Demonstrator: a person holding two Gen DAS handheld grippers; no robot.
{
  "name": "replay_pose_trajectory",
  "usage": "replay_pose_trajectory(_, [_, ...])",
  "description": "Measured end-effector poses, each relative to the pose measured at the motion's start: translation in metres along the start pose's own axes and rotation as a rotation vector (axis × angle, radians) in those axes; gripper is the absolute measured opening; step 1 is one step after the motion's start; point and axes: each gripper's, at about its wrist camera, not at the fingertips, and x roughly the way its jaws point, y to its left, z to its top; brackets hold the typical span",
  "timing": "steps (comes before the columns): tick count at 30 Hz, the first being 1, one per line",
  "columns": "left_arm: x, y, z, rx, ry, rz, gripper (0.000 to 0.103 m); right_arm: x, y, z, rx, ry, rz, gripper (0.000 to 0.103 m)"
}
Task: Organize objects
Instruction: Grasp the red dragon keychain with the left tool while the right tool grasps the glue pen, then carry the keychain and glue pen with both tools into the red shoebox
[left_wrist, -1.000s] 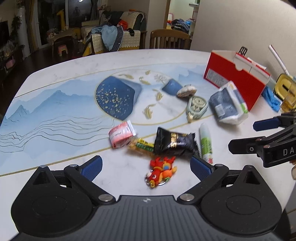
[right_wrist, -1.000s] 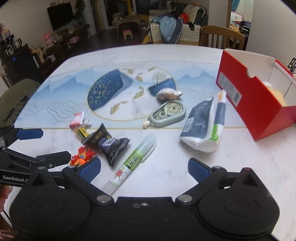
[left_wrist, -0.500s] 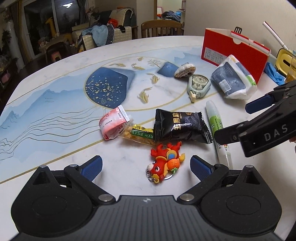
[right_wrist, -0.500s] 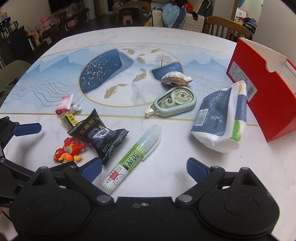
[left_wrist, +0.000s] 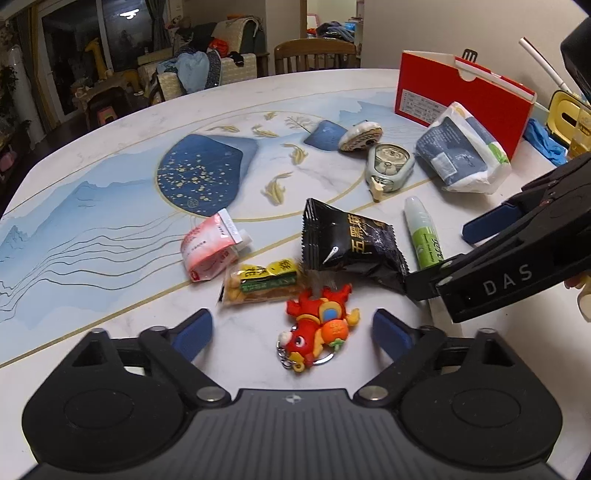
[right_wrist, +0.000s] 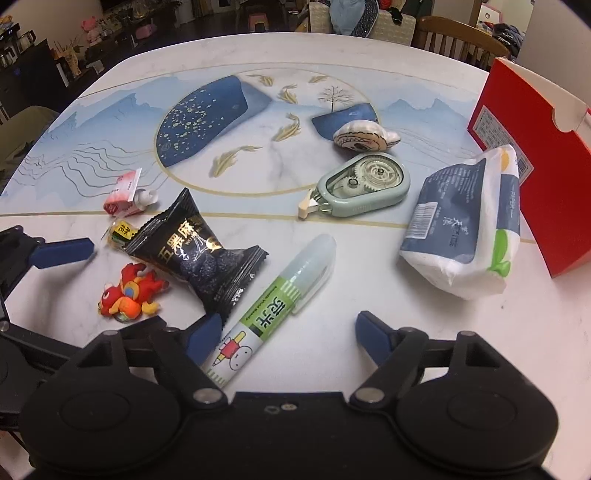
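Closing in: left hand-held gripper (left_wrist: 291, 330) straddles the keychain (left_wrist: 317, 328), right hand-held gripper (right_wrist: 282, 332) the pen (right_wrist: 273, 310); both jaws narrowing, ungripped; next, clamp.

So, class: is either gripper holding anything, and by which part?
Nothing is held. The left gripper, closing, straddles the red keychain; the right gripper, closing, straddles the glue stick.

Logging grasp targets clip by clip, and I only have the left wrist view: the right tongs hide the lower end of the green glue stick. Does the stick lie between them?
Observer: Yes. The glue stick lies slanted between the right tongs, which have just been closing but are open, not clamped on it.
Reviewer: Anything else there?
Observer: The lower corner of the black snack packet reaches the pad nearest the stick.
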Motion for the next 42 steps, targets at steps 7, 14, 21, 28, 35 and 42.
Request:
replay_pose_trajectory(7, [-0.002,-0.005,0.001,-0.005,-0.001,-0.018,0.062,-0.003,0.0,-0.003,-0.022,-0.015,-0.02,0.07])
replay_pose_trajectory(14, [-0.004,-0.012,0.003,0.013,0.005,-0.029,0.044,-0.007,0.0,-0.006,-0.025,-0.031,-0.025,0.043])
replay_pose_trajectory(21, [-0.007,-0.01,0.005,-0.029,0.038,-0.026,0.04,-0.01,-0.008,-0.006,-0.013,-0.03,-0.028,0.017])
replay_pose_trajectory(28, [-0.017,-0.003,0.005,-0.113,0.058,-0.049,0.039,-0.022,-0.02,-0.014,0.029,-0.036,0.002,0.017])
replay_pose_trajectory(35, [-0.034,0.0,0.006,-0.182,0.054,-0.067,0.039,-0.052,-0.031,-0.023,0.042,-0.055,0.053,0.017])
replay_pose_trajectory(42, [-0.059,-0.005,0.013,-0.194,0.019,-0.083,0.039,-0.084,-0.041,-0.027,0.049,-0.091,0.081,0.017])
